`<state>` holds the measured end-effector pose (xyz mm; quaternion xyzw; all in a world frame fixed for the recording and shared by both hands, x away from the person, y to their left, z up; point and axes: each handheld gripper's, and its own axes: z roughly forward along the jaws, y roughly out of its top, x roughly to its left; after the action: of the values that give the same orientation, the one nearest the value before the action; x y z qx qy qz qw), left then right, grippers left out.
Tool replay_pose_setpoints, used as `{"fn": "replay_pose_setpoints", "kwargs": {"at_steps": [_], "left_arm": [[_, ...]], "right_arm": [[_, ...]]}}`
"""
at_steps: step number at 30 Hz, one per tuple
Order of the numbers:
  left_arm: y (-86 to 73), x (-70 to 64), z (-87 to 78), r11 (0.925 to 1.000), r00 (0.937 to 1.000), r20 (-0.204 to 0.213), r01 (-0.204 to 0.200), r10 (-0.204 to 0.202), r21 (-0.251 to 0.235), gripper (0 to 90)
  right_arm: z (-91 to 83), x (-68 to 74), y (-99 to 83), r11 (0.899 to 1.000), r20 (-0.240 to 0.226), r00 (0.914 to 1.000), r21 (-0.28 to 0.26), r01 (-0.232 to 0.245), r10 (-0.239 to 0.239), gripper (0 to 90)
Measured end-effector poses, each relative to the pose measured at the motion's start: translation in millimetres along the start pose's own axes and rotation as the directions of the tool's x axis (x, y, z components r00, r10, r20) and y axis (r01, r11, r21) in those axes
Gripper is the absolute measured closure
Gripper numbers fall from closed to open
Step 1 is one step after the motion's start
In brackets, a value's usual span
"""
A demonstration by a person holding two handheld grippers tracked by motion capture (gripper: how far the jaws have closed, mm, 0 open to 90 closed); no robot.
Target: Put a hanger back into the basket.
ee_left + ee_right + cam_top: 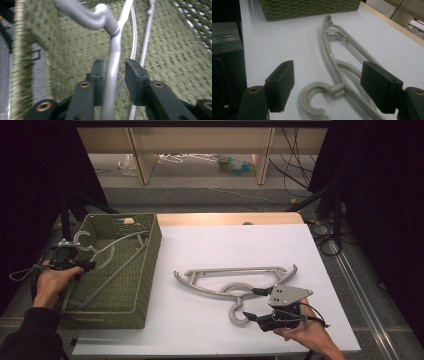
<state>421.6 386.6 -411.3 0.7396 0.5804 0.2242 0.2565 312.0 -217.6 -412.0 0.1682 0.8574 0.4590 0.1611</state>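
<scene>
Left tongs [113, 72] nearly closed around silvery hanger [112, 50] in green woven basket [142, 270]; grip firmly before lifting. Right tongs [327, 87] wide open, empty, over grey plastic hangers [337, 65] on white surface [225, 245]; centre on neck.

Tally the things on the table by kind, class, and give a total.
Grey plastic hangers: 2, one on the white tabletop, one in the basket
Green woven basket: 1
Hand-held grippers: 2, left, right
Total: 5

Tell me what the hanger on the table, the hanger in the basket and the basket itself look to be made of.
Hanger on the table: probably moulded plastic, matte beige-grey, with ribbed flat arms and thick hook. Hanger in the basket: smooth, rounded silver-grey tubing with a soft sheen, metal or glossy plastic; the left gripper has it between its jaws. Basket: olive-green woven weave, fibre or plastic cord, hard to tell.
</scene>
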Motion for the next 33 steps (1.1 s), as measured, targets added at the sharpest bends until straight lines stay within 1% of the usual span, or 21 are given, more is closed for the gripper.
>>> {"fn": "replay_pose_setpoints", "kwargs": {"at_steps": [2, 6, 8, 10, 12, 14, 17, 18, 19, 20, 21, 22, 23, 24, 25, 26, 27, 29, 30, 31, 33], "left_arm": [[-1.4, 2.8, -3.0, 0.9999, 0.9996, -0.026, 0.015, -0.015, -0.003, 65.1], [-2.7, -0.9, -14.6, 0.9955, 0.9984, -0.003, 0.056, -0.056, -0.077, 51.6], [-1.1, -10.6, -24.9, 0.9931, 0.9986, 0.037, 0.041, -0.037, -0.11, 48.3], [1.3, -22.5, -38.5, 0.9858, 0.9971, 0.076, 0.017, -0.005, -0.167, 43.8], [2.6, -41.9, -53.3, 0.9743, 0.9923, 0.119, -0.006, 0.034, -0.225, 40.4], [2.6, -61.5, -65.6, 0.9632, 0.9834, 0.159, -0.043, 0.087, -0.265, 36.8], [0.6, -89.6, -78.3, 0.9438, 0.9585, 0.248, -0.054, 0.141, -0.326, 33.1], [-0.8, -102.9, -82.1, 0.9369, 0.9418, 0.295, -0.051, 0.16, -0.346, 32.6], [-2.0, -111.0, -84.4, 0.9338, 0.9319, 0.328, -0.028, 0.154, -0.357, 30.9], [-3.6, -120.9, -86.6, 0.9259, 0.914, 0.374, -0.004, 0.157, -0.378, 30.4], [-5.3, -130.9, -88.2, 0.9199, 0.9001, 0.4, -0.001, 0.171, -0.392, 30.3], [-7.6, -142.0, -89.9, 0.9166, 0.8965, 0.406, 0.0, 0.177, -0.4, 29.6], [-9.6, -153.5, -90.3, 0.9025, 0.8816, 0.409, -0.041, 0.235, -0.429, 28.3], [-11.6, -160.8, -91.1, 0.9023, 0.8759, 0.415, -0.052, 0.247, -0.428, 27.1], [-14.5, -170.8, -90.4, 0.8914, 0.8595, 0.423, -0.078, 0.287, -0.446, 25.9], [-16.8, -177.3, -89.4, 0.8852, 0.8445, 0.436, -0.09, 0.31, -0.456, 24.6], [-19.7, -183.9, -87.7, 0.8831, 0.8358, 0.456, -0.069, 0.305, -0.464, 23.6], [-24.0, -194.5, -86.0, 0.8762, 0.8212, 0.474, -0.064, 0.318, -0.478, 22.3], [-26.0, -199.0, -85.6, 0.8726, 0.822, 0.47, -0.065, 0.322, -0.484, 21.0], [-27.7, -203.0, -84.6, 0.865, 0.8191, 0.468, -0.067, 0.332, -0.497, 19.9], [-32.2, -211.6, -82.8, 0.8571, 0.8142, 0.47, -0.063, 0.341, -0.511, 18.0]], "right_arm": [[-0.4, -0.4, 0.1, 1.0, 0.002, 1.0, -0.002, -0.002, 0.002, 28.1], [-0.4, -1.5, -0.6, 1.0, 0.005, 1.0, -0.002, -0.005, 0.005, 27.8], [0.5, -2.0, -1.6, 1.0, 0.007, 0.9999, -0.001, -0.008, 0.008, 27.5], [0.8, -2.5, -1.9, 1.0, 0.007, 0.9999, 0.003, -0.009, 0.009, 27.4], [0.5, -3.0, -2.3, 1.0, 0.009, 0.9999, 0.001, -0.009, 0.009, 27.5], [0.1, -4.6, -3.5, 1.0, 0.008, 0.9999, 0.007, -0.015, 0.015, 27.5], [0.3, -6.7, -5.8, 1.0, 0.015, 0.9997, 0.013, -0.019, 0.019, 27.4], [0.4, -7.1, -6.3, 1.0, 0.017, 0.9997, 0.014, -0.02, 0.02, 27.4], [0.3, -7.6, -6.8, 1.0, 0.02, 0.9996, 0.012, -0.019, 0.019, 27.4], [0.3, -7.6, -6.8, 1.0, 0.02, 0.9996, 0.01, -0.023, 0.022, 27.4], [0.2, -7.7, -6.6, 1.0, 0.023, 0.9995, 0.007, -0.022, 0.021, 27.4], [0.0, -7.6, -6.4, 1.0, 0.024, 0.9995, 0.005, -0.023, 0.022, 27.4], [-0.3, -7.3, -6.2, 1.0, 0.025, 0.9994, 0.002, -0.024, 0.024, 27.4], [-0.1, -7.5, -6.1, 1.0, 0.026, 0.9994, 0.0, -0.023, 0.023, 27.3], [0.0, -7.6, -6.2, 1.0, 0.027, 0.9993, -0.001, -0.024, 0.024, 27.1], [0.2, -7.5, -6.6, 1.0, 0.028, 0.9992, -0.001, -0.027, 0.027, 27.1], [0.4, -7.5, -7.1, 1.0, 0.03, 0.9992, -0.002, -0.027, 0.027, 27.1], [-0.1, -7.4, -7.7, 1.0, 0.03, 0.9991, 0.004, -0.03, 0.03, 26.9], [0.0, -7.5, -7.9, 1.0, 0.03, 0.999, 0.003, -0.031, 0.031, 26.5], [0.8, -7.7, -8.5, 0.999, 0.031, 0.9989, -0.004, -0.035, 0.035, 25.7], [0.7, -8.3, -9.7, 0.999, 0.037, 0.9985, -0.003, -0.041, 0.041, 24.8]]}}
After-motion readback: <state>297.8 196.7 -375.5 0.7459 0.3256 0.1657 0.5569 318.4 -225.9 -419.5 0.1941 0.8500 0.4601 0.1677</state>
